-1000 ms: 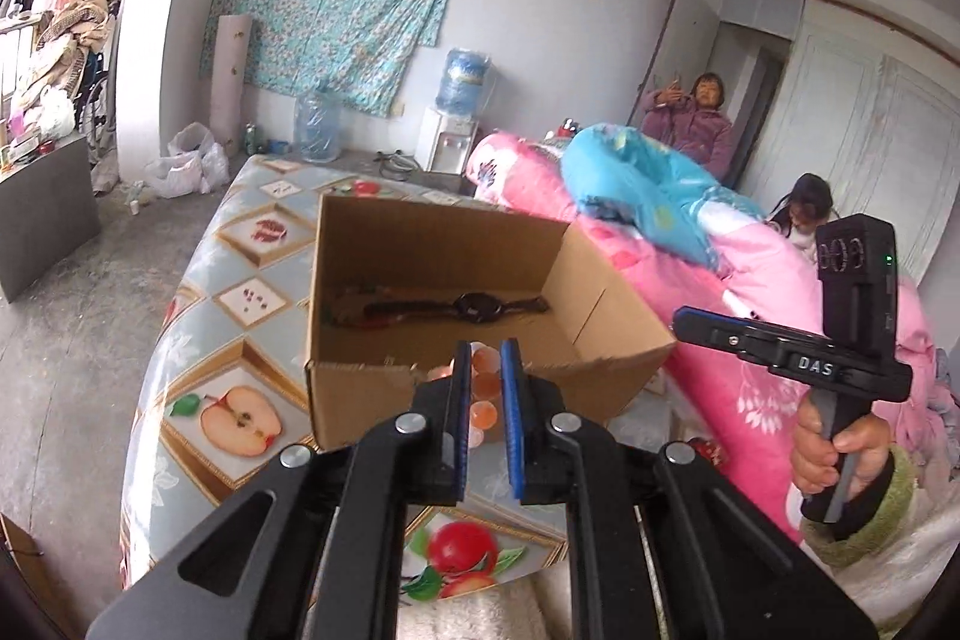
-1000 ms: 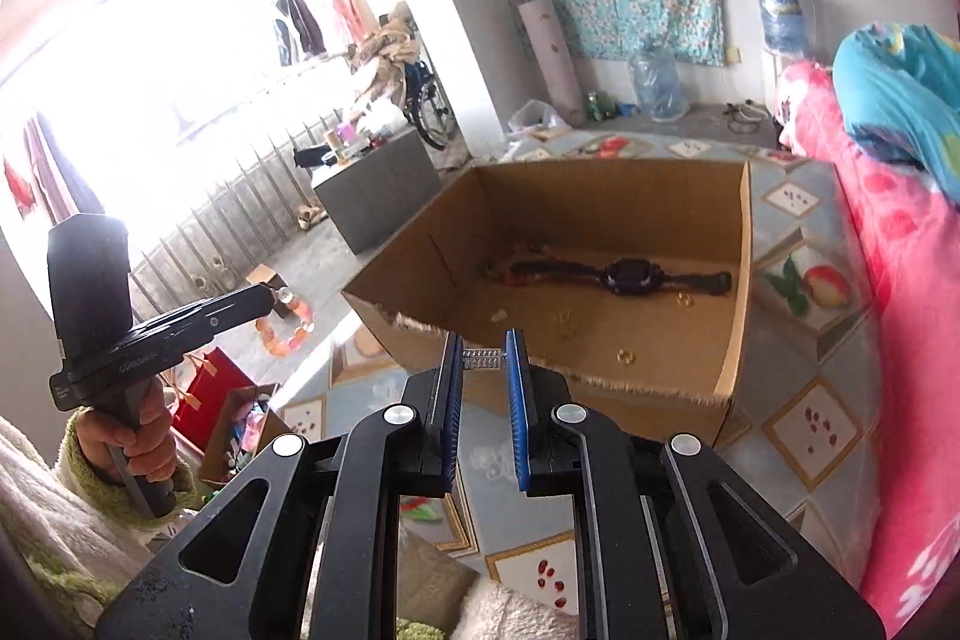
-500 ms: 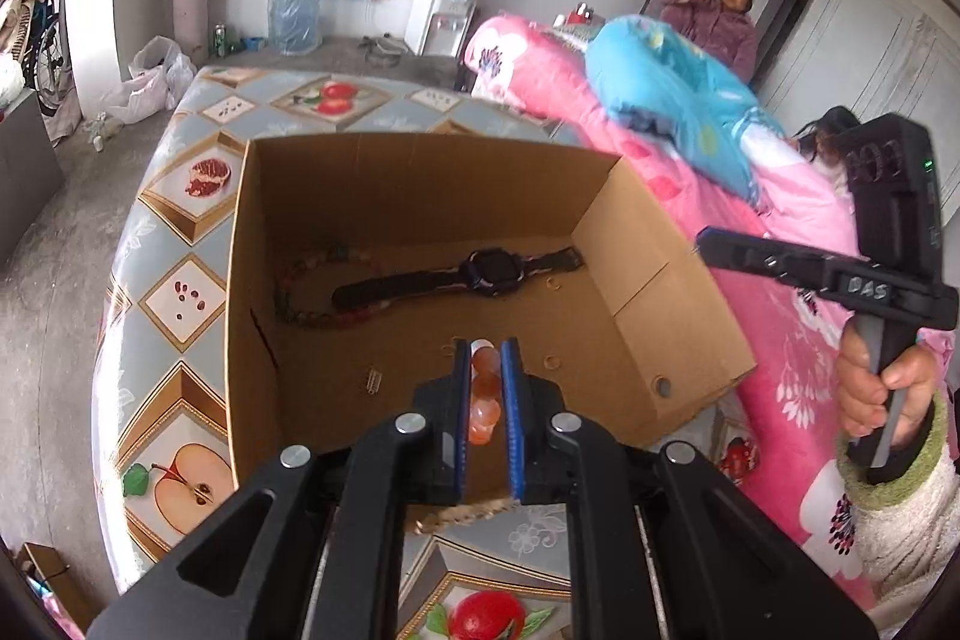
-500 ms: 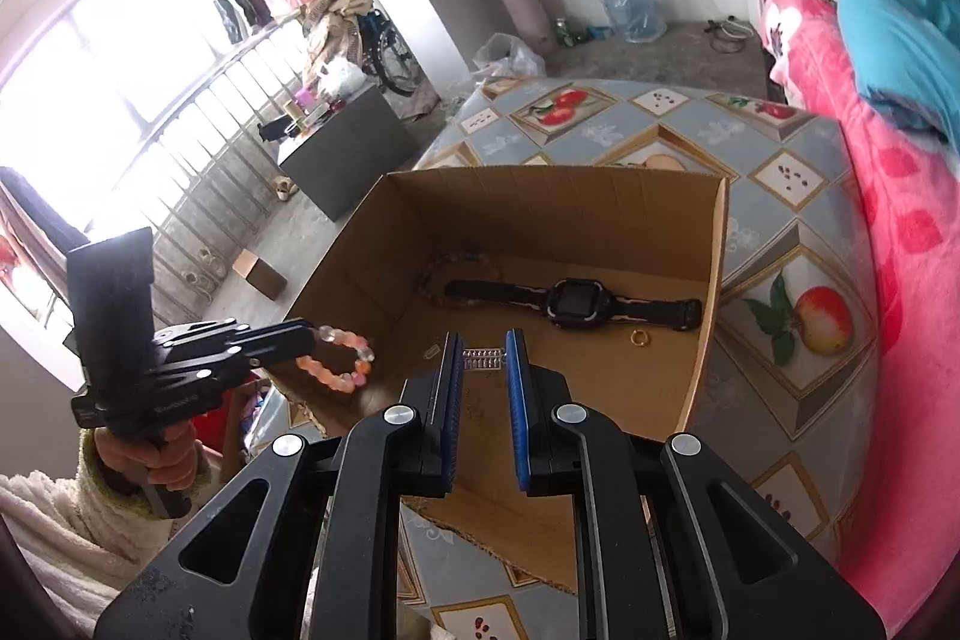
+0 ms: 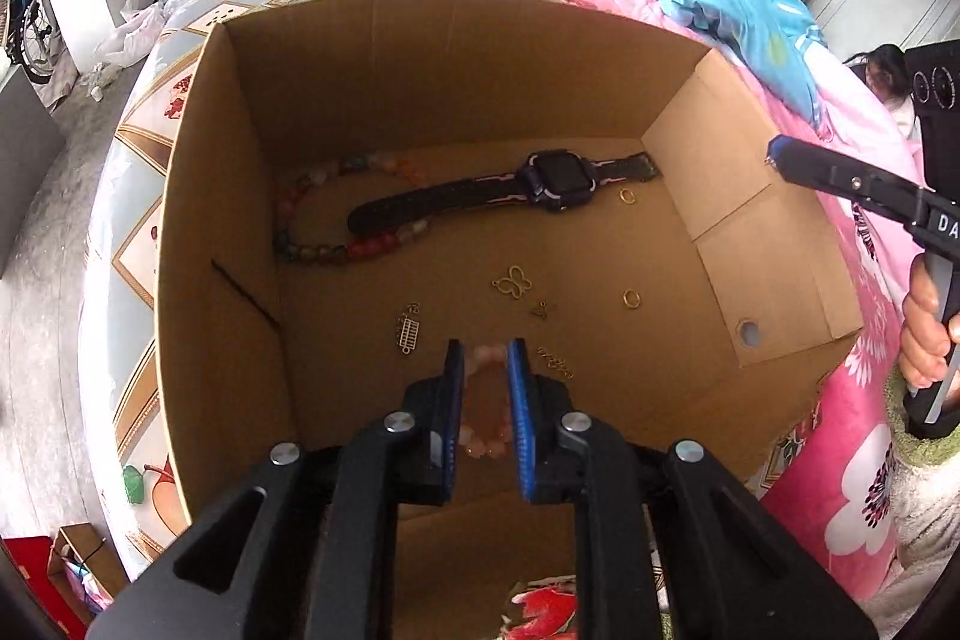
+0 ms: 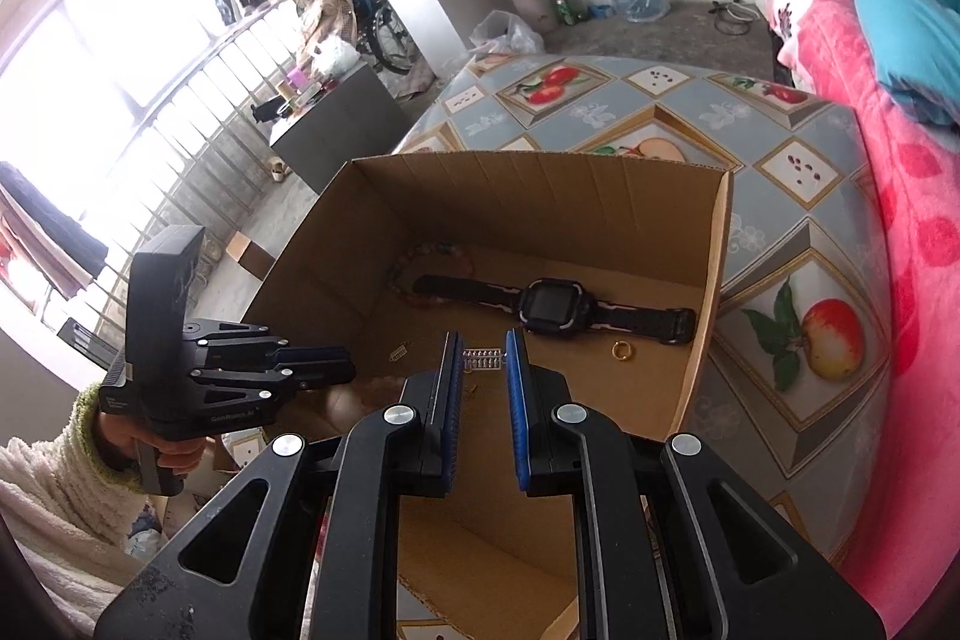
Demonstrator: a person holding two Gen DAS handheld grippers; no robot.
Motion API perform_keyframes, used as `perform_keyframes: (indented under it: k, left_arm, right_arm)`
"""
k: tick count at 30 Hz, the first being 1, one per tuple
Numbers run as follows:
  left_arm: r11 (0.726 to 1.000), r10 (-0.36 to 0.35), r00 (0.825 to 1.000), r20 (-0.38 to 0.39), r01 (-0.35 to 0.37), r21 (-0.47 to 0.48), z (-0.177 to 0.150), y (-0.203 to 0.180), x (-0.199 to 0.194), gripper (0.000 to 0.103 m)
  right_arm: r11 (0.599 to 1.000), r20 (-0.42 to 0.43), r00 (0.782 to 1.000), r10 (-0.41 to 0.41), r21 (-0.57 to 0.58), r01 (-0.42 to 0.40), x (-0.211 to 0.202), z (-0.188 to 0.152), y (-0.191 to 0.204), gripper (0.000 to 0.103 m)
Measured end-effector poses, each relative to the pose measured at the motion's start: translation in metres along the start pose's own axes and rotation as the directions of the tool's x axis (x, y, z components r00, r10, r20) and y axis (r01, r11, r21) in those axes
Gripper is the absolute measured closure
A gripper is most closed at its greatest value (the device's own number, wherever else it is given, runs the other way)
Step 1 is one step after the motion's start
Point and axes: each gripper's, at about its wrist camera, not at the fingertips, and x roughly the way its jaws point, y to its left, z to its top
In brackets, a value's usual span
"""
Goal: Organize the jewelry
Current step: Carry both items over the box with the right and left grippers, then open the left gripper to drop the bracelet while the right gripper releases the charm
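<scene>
left gripper (image 5: 485,388): jaws opening, a pink bead bracelet (image 5: 483,424) hanging between them above the box (image 5: 204,232) floor; whether the pads press it, I cannot tell.
bracelet: light, limp, beads smooth and likely slippery; best pinched across one bead.
right gripper (image 6: 485,376): jaws narrow, clamped on a small silver charm (image 6: 483,359).
charm: tiny, stiff, light; likely easy to lose.
ahead: watch (image 5: 510,187), second bracelet (image 5: 312,220), gold rings (image 5: 630,299) on box floor.

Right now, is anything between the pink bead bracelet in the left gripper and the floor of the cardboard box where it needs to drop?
Nothing visible blocks it. The left gripper, jaws opening, has the pink bead bracelet between them over bare cardboard box floor. The silver charm and small chain lie to either side.
</scene>
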Motion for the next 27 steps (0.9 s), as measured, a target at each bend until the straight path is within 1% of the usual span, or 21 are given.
perform_keyframes:
  k: [3, 6, 9, 10, 11, 14, 16, 17, 19, 21, 23, 24, 25, 26, 27]
  left_arm:
    - [1.0, 0.023, 0.999, 0.049, -0.023, -0.016, -0.001, 0.002, -0.013, 0.085]
    - [0.999, 0.035, 0.992, 0.119, -0.032, -0.026, -0.005, 0.001, -0.032, 0.083]
    - [0.997, 0.075, 0.975, 0.211, -0.068, -0.042, -0.014, 0.0, -0.052, 0.077]
    - [0.995, 0.091, 0.966, 0.242, -0.081, -0.051, -0.018, 0.0, -0.059, 0.073]
    - [0.994, 0.102, 0.957, 0.271, -0.089, -0.059, -0.022, 0.0, -0.066, 0.067]
    - [0.989, 0.135, 0.937, 0.323, -0.11, -0.094, -0.034, 0.003, -0.081, 0.058]
    - [0.987, 0.15, 0.928, 0.341, -0.118, -0.112, -0.042, 0.007, -0.087, 0.056]
    - [0.985, 0.157, 0.925, 0.346, -0.123, -0.12, -0.045, 0.009, -0.089, 0.055]
    - [0.983, 0.167, 0.921, 0.352, -0.127, -0.135, -0.05, 0.013, -0.095, 0.053]
    - [0.979, 0.181, 0.915, 0.36, -0.133, -0.156, -0.054, 0.018, -0.1, 0.052]
    - [0.974, 0.193, 0.91, 0.368, -0.133, -0.181, -0.057, 0.024, -0.104, 0.047]
    - [0.971, 0.2, 0.907, 0.372, -0.133, -0.197, -0.06, 0.028, -0.106, 0.045]
    - [0.968, 0.205, 0.904, 0.375, -0.132, -0.212, -0.062, 0.032, -0.107, 0.041]
    - [0.965, 0.212, 0.902, 0.377, -0.131, -0.228, -0.063, 0.036, -0.106, 0.038]
    - [0.961, 0.219, 0.901, 0.375, -0.131, -0.245, -0.064, 0.04, -0.105, 0.037]
  right_arm:
    - [0.999, -0.056, 0.998, -0.002, -0.033, 0.0, 0.011, 0.005, 0.006, 0.09]
    - [0.998, -0.156, 0.987, -0.035, -0.061, 0.026, 0.03, 0.009, 0.008, 0.09]
    - [0.991, -0.258, 0.961, -0.103, -0.104, 0.078, 0.055, 0.011, 0.009, 0.09]
    - [0.989, -0.287, 0.951, -0.118, -0.115, 0.088, 0.062, 0.011, 0.009, 0.09]
    - [0.987, -0.307, 0.942, -0.133, -0.129, 0.098, 0.068, 0.011, 0.009, 0.092]
    - [0.977, -0.351, 0.918, -0.186, -0.162, 0.136, 0.083, 0.011, 0.011, 0.092]
    - [0.972, -0.368, 0.905, -0.215, -0.174, 0.16, 0.091, 0.012, 0.012, 0.091]
    - [0.968, -0.366, 0.902, -0.23, -0.181, 0.174, 0.092, 0.012, 0.013, 0.09]
    - [0.967, -0.344, 0.909, -0.238, -0.177, 0.186, 0.088, 0.014, 0.015, 0.089]
    - [0.972, -0.304, 0.927, -0.218, -0.157, 0.177, 0.075, 0.016, 0.018, 0.088]
    - [0.975, -0.235, 0.952, -0.198, -0.145, 0.166, 0.052, 0.016, 0.024, 0.085]
    - [0.977, -0.189, 0.964, -0.186, -0.142, 0.161, 0.037, 0.014, 0.027, 0.08]
    - [0.977, -0.141, 0.973, -0.181, -0.136, 0.162, 0.022, 0.012, 0.03, 0.072]
    - [0.977, -0.095, 0.979, -0.183, -0.128, 0.17, 0.008, 0.01, 0.032, 0.07]
    - [0.977, -0.048, 0.982, -0.185, -0.115, 0.178, -0.007, 0.006, 0.033, 0.067]
